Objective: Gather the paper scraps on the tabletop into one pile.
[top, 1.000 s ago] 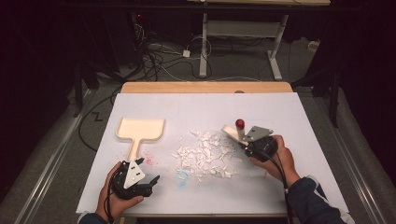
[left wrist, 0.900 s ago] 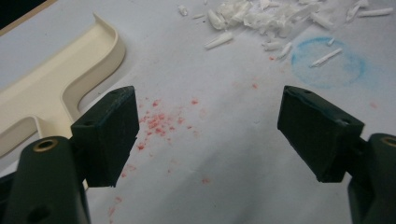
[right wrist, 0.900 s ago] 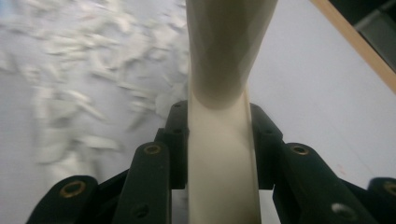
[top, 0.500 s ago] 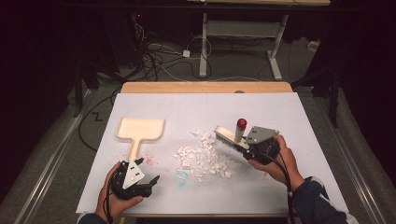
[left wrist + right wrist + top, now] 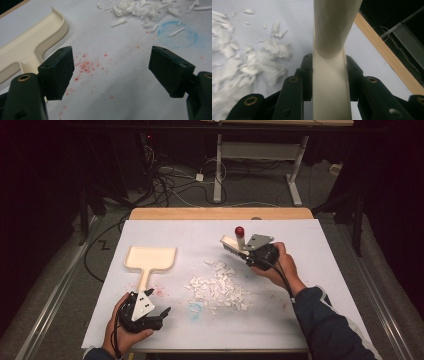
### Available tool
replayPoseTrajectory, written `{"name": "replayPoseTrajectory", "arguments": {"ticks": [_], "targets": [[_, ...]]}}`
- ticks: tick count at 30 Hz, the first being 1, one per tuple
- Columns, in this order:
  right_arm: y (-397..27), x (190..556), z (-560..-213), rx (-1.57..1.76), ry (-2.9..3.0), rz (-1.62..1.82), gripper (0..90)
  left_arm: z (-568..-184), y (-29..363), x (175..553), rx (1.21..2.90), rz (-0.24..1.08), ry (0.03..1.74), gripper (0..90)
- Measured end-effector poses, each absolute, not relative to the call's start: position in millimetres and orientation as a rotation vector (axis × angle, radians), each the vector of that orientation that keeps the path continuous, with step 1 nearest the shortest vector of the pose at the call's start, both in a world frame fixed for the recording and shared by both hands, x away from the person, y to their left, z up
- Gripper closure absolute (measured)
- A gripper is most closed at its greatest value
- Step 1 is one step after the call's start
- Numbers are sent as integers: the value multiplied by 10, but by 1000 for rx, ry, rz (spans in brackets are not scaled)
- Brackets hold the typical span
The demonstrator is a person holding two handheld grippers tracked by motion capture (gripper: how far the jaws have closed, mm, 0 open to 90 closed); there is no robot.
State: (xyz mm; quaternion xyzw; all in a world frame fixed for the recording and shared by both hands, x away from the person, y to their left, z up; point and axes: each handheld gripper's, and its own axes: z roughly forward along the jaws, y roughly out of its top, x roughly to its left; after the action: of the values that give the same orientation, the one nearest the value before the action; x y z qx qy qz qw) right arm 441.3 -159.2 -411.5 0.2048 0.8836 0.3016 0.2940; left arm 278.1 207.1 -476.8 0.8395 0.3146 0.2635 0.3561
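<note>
pinching the brush (image 5: 235, 243) handle, the right claw (image 5: 329, 75) hides it; left claw (image 5: 111, 72) spread.

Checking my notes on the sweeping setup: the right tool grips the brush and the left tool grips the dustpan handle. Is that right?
Not quite. The right tool does grip the brush, but the left tool is open and grips nothing; the dustpan lies on the table beside its left pad. The left gripper view shows it.

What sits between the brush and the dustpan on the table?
The pile of white scraps lies on the white sheet between the brush in the right gripper and the dustpan; nothing else does.
</note>
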Motion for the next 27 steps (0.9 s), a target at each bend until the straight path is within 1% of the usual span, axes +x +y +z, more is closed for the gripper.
{"name": "replayPoseTrajectory", "arguments": {"ticks": [4, 7, 10, 11, 14, 17, 23, 27], "targets": [[-1411, 4561, -4278, 506, 2349, 801, 679, -4774, 2079, 2783, 2167, 678, 819, 198], [-1251, 4596, -4335, 486, 2356, 846, 679, -4784, 2078, 2786, 2171, 674, 823, 198], [-1095, 4554, -4380, 412, 2397, 874, 678, -4784, 2079, 2784, 2170, 673, 823, 198], [-1015, 4490, -4403, 353, 2421, 895, 677, -4784, 2081, 2782, 2170, 675, 824, 198], [-974, 4431, -4407, 289, 2462, 914, 677, -4781, 2089, 2776, 2167, 676, 825, 198], [-991, 4329, -4394, 214, 2495, 957, 677, -4785, 2089, 2766, 2169, 673, 819, 198], [-1174, 4079, -4366, 62, 2568, 1017, 675, -4781, 2077, 2747, 2182, 670, 802, 198], [-1309, 3989, -4278, 39, 2571, 1051, 679, -4761, 2076, 2744, 2171, 672, 798, 198]]}}
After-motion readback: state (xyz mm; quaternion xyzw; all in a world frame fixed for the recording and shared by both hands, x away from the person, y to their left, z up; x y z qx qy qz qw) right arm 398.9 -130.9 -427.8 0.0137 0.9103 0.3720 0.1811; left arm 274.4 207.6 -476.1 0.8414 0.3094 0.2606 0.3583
